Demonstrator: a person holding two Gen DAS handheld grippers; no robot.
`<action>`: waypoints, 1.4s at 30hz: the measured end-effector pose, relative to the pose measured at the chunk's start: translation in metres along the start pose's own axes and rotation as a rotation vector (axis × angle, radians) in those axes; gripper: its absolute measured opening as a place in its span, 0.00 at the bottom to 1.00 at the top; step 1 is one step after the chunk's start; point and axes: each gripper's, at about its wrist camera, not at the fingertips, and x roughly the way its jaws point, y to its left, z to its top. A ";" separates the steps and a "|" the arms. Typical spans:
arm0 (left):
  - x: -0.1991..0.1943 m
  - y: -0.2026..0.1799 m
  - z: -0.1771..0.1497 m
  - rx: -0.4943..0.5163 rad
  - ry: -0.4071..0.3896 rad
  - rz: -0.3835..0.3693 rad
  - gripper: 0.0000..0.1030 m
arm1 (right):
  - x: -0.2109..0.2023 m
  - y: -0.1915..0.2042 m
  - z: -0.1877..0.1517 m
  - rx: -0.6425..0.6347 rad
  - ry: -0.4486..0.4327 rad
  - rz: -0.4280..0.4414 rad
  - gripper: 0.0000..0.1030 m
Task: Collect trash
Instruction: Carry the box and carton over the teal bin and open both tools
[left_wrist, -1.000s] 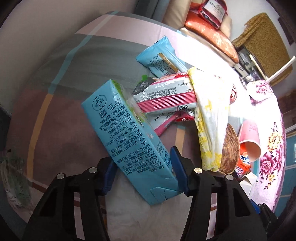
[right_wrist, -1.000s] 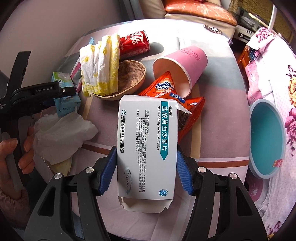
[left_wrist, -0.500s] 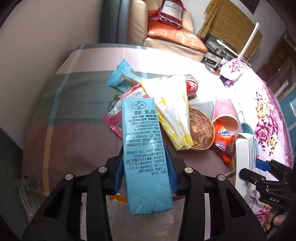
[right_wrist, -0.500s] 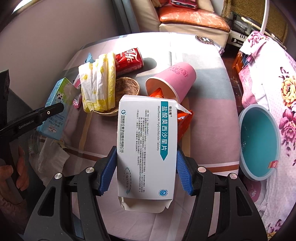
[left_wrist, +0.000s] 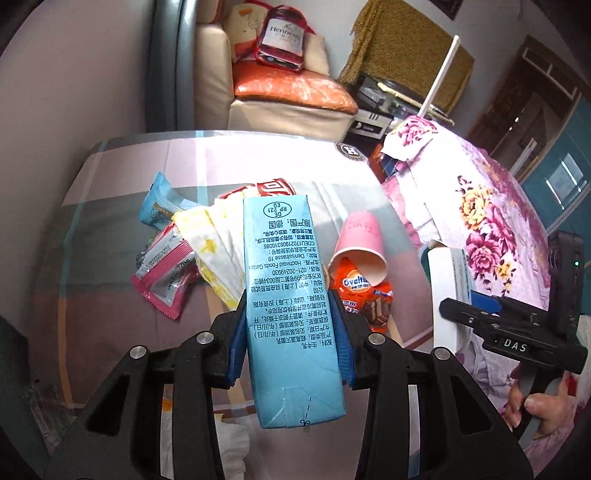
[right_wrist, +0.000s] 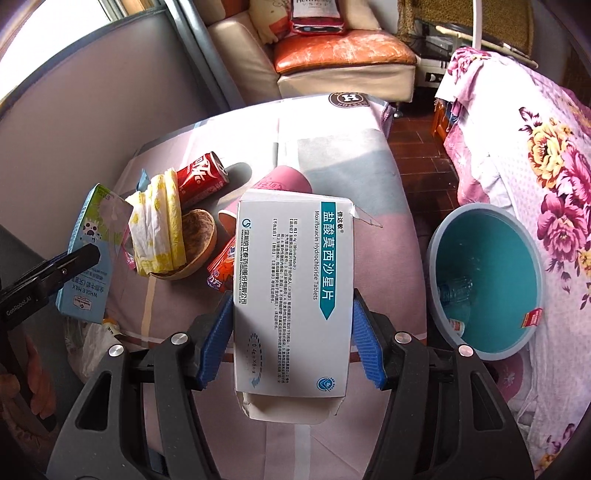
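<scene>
My left gripper (left_wrist: 291, 332) is shut on a light blue milk carton (left_wrist: 284, 280) and holds it lengthwise above the table. The same carton (right_wrist: 92, 236) shows at the left of the right wrist view. My right gripper (right_wrist: 293, 332) is shut on a white medicine box (right_wrist: 295, 266), whose open flap end faces the camera. Both are held clear of the table's striped cloth (right_wrist: 332, 155). A teal bin (right_wrist: 509, 258) stands on the floor to the right of the table, with a plastic bottle (right_wrist: 456, 291) inside.
On the cloth lie a red cola can (right_wrist: 201, 177), a pink paper cup (left_wrist: 360, 240), an orange Ovaltine wrapper (left_wrist: 364, 291), a yellow-white napkin (right_wrist: 159, 221) in a brown bowl (right_wrist: 195, 240), and pink and blue wrappers (left_wrist: 164, 273). A floral bedspread (right_wrist: 535, 147) borders the right.
The left gripper closed on the milk carton, lifted it off the table and rolled it straight. The right gripper rose with the medicine box, and more of the bin came into view.
</scene>
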 end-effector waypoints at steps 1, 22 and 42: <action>0.003 -0.012 0.003 0.023 0.002 -0.010 0.40 | -0.003 -0.008 0.001 0.015 -0.011 -0.002 0.56; 0.157 -0.267 0.004 0.417 0.221 -0.152 0.40 | -0.034 -0.227 -0.023 0.339 -0.096 -0.141 0.56; 0.224 -0.305 -0.008 0.447 0.340 -0.160 0.50 | -0.019 -0.272 -0.026 0.407 -0.070 -0.179 0.57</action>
